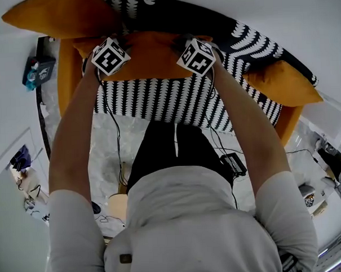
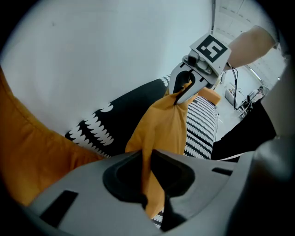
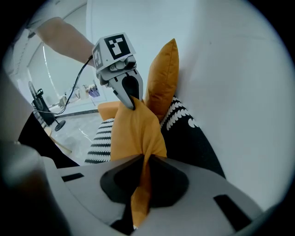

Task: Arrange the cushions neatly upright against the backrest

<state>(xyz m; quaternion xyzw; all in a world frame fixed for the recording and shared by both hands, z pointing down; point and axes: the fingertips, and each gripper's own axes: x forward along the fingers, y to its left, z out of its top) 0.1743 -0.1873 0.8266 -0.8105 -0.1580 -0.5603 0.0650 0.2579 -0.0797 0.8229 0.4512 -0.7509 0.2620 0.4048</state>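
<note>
At the left, one orange cushion [image 1: 58, 16] is already standing against the backrest [image 1: 222, 23]. I am pinching the middle cushion [image 1: 153, 54] by its upper corners, my left gripper [image 2: 148, 184] and right gripper [image 3: 140, 186] each with fingers [image 3: 117, 182] pressed onto its fabric, holding it above the seat [image 1: 157, 99]. The right cushion [image 1: 281, 82] is sitting at the sofa's end, and I judge it not yet propped up.

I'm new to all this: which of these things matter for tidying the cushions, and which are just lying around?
Part of the job: middle orange cushion, pinched by the left gripper and right gripper; left cushion; right cushion; sofa backrest.

Just lying about: small blue item on the dark stand; oddments on the floor, too small to name.
</note>
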